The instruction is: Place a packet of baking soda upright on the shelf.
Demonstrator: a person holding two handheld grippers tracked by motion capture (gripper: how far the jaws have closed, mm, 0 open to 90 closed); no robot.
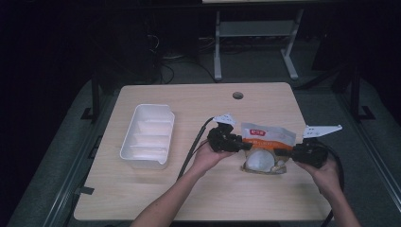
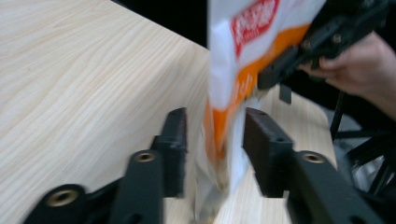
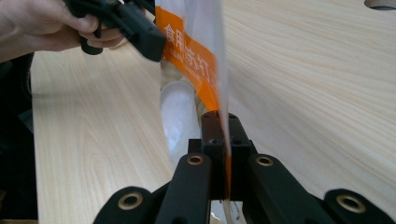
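While the right gripper (image 3: 219, 126) is clamped on one edge of the orange-and-white pouch (image 1: 266, 142), the left gripper (image 2: 212, 140) is held apart around the opposite edge. The pouch is kept upright on the wooden table (image 1: 198, 109), well apart from a white tray (image 1: 147, 135).

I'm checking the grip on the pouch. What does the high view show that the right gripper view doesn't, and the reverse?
High view: the white plastic compartment tray on the left of the light wooden table, and both forearms.

Right gripper view: the right gripper with jaws shut on the edge of the orange-and-white food pouch.

Both: the pouch, held upright between the two grippers, with the left gripper at its other edge, and the table's cable hole.
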